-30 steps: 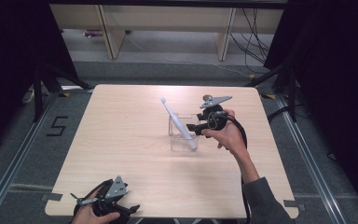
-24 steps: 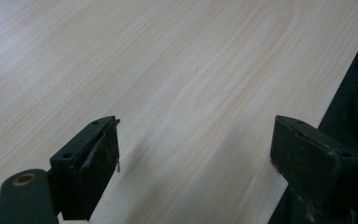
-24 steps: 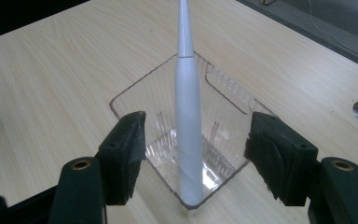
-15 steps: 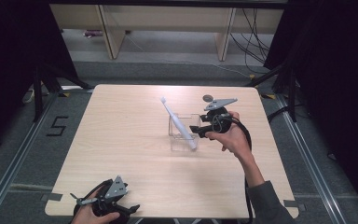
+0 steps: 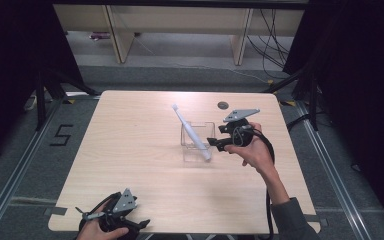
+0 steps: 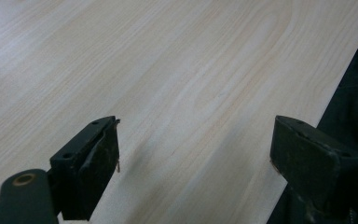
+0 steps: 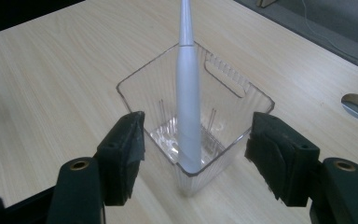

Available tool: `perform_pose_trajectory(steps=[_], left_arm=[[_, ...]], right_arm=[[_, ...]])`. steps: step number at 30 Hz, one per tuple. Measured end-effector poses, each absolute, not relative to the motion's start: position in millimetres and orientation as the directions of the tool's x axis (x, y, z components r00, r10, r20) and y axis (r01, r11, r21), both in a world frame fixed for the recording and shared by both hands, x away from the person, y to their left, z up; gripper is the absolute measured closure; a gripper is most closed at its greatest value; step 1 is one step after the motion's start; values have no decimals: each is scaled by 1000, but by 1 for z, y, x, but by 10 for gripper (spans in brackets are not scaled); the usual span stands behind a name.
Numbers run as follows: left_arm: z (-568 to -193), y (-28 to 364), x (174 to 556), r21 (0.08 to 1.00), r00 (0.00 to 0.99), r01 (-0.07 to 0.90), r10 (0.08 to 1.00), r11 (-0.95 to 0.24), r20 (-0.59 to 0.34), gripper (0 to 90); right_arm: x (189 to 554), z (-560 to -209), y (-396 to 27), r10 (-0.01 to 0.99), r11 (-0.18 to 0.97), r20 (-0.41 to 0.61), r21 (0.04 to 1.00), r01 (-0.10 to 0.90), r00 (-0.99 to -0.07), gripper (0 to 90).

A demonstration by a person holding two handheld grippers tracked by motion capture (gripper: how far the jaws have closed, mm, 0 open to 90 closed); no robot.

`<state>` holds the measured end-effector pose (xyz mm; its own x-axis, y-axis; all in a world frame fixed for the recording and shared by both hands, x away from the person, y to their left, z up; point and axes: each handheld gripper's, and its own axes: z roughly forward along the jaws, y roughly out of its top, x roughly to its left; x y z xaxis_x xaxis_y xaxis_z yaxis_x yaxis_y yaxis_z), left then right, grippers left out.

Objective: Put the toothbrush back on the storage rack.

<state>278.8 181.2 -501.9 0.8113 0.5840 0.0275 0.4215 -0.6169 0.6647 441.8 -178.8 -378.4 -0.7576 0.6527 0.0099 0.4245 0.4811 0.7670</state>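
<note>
White toothbrush stands tilted in the clear plastic cup at mid-table, upper end leaning far-left. Right gripper, just right of the cup, jaws wide apart, holding nothing. Left gripper, near edge, likewise spread and empty. Round hole beyond.

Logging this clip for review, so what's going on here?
A person works at a wooden table with a gripper in each hand. A white toothbrush stands leaning in a clear plastic container near the table's middle. The right gripper is open just beside the container, its fingers not touching it. The left gripper is open above bare wood at the near edge.
</note>
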Motion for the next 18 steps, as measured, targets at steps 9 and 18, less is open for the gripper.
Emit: perform_pose_trajectory(steps=[9,18], left_arm=[[-502,181,279,667,811,421,585,-615,27,149],[-502,181,278,666,804,434,594,-607,17,149]], right_arm=[[438,-381,-186,662,479,2,768,425,-750,356],[432,-382,-195,657,489,-6,764,421,-754,351]])
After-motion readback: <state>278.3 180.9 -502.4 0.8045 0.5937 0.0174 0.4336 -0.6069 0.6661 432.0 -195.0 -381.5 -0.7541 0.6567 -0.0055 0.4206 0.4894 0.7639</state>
